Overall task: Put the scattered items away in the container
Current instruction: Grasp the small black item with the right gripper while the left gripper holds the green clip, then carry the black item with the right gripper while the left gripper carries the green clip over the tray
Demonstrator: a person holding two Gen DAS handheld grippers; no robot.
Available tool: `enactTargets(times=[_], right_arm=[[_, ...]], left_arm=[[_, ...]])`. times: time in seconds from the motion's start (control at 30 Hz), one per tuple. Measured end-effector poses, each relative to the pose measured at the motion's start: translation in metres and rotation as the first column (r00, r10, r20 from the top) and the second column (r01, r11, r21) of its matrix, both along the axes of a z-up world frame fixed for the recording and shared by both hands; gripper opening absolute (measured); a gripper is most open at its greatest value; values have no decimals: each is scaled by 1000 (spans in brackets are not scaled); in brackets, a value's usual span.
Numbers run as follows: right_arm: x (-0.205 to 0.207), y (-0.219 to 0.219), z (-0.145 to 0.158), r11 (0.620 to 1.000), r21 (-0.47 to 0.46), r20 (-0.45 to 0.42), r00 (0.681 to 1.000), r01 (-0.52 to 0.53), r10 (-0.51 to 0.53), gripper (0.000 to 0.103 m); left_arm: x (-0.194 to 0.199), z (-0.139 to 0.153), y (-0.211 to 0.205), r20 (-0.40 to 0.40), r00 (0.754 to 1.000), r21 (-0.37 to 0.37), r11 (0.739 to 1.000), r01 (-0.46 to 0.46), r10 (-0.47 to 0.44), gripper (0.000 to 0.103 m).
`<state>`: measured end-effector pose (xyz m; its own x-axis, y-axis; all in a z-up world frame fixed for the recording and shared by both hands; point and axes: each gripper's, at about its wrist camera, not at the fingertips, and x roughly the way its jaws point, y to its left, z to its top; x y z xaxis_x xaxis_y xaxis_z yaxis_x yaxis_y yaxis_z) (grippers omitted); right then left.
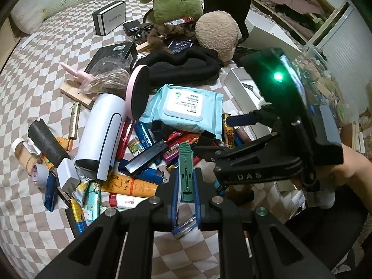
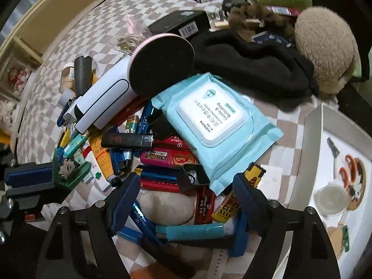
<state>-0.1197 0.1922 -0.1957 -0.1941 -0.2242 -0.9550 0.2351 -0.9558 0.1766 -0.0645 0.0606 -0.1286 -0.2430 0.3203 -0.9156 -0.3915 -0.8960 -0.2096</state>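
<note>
Many loose items crowd the checkered bed cover (image 1: 34,88) ahead of our left gripper (image 1: 186,200) in the left wrist view. Beyond its fingers lie a blue wipes pack (image 1: 186,109), a white bottle (image 1: 102,137) to the left, an orange tube (image 1: 130,186) near the left finger, and a black cloth (image 1: 183,67) further out. Our right gripper (image 1: 234,137) crosses in from the right and blocks the far right side. Our left fingers are nearly closed and pinch a green clothespin (image 1: 185,162), which stands upright between them.

In the right wrist view, our right gripper (image 2: 183,200) stands wide open and holds nothing. A turquoise lighter (image 2: 193,231) lies crosswise between the fingers, close to the palm. A pale pebble-shaped object (image 2: 167,205) lies just beyond it, also between the fingers. The wipes pack (image 2: 214,125) overlaps the pile ahead. The white tray (image 2: 311,153) sits to the right of the right finger; it contains a clear round lid (image 2: 332,200) and a small razor-like tool (image 2: 333,151).
</note>
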Motion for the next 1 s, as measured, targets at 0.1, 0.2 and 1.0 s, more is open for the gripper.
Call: enactTargets(times=[0.1,0.2,1.0], right_arm=[[-1,2,-5,1000,6,19,1000,4,-4,64],[-3,3,-11,1000,11,37,999,8,-8,62],[15,33,17,993,-117,41,999,18,-14,24]], left_arm=[[0,0,-2,0,1000,1,1000,-1,1,12],[1,1,-3,-1,1000,2,1000,-1,1,12],[-1,2,6,-4,1000,-5,1000,26,-26,12]])
